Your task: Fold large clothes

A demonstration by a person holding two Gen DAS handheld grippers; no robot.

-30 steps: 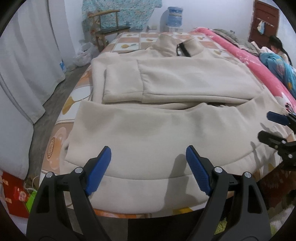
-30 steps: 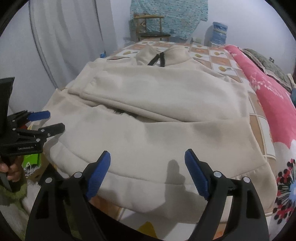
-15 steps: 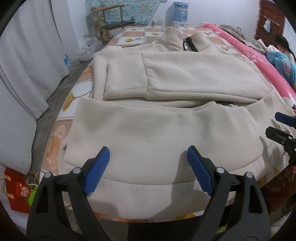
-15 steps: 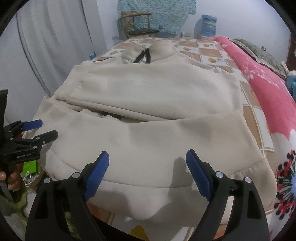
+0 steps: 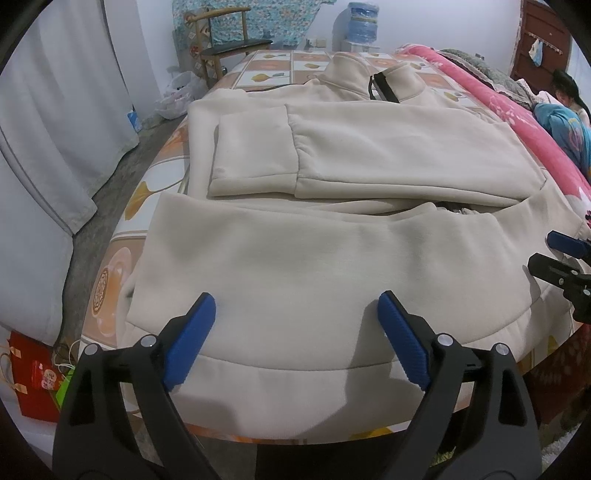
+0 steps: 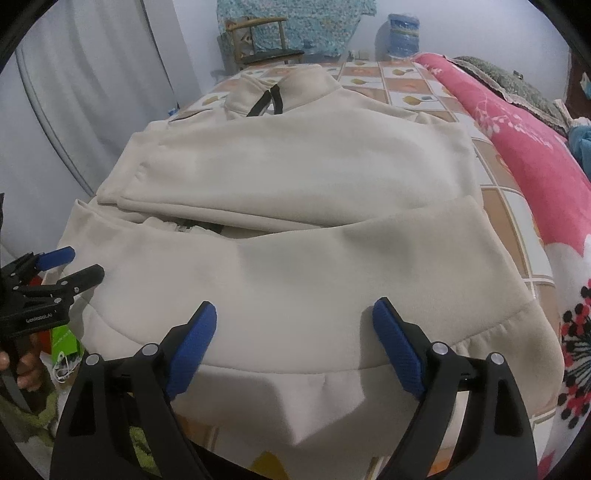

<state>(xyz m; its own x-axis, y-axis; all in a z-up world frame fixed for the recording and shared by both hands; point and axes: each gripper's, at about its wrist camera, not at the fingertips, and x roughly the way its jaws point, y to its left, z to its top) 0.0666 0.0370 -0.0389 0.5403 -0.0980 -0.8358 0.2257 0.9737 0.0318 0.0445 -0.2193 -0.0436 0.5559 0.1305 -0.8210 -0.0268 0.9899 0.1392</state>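
A cream sweatshirt (image 5: 332,258) lies flat on the bed, collar and black zipper (image 5: 380,86) at the far end. Both sleeves are folded across the chest, and one cuff (image 5: 255,151) lies at the left. My left gripper (image 5: 295,295) hovers over the near hem band (image 5: 295,380) on its left half. Its jaws are opening, and the pads do not press the cloth below them. My right gripper (image 6: 294,302) stands open above the sweatshirt (image 6: 314,266) near the hem's right half, where the band (image 6: 295,398) hangs over the bed edge. Each gripper shows at the other view's edge.
The bed (image 5: 162,173) has a tile-patterned sheet, and a pink floral blanket (image 6: 535,155) runs along its right side. A person (image 5: 565,92) sits at the far right. A wooden chair (image 5: 229,48), a water jug (image 5: 364,22) and grey curtains (image 5: 55,110) surround it. A red bag (image 5: 33,376) sits on the floor.
Both grippers' jaws have spread a little wider. The right view has rolled and dipped slightly toward the hem. The sweatshirt has not moved.
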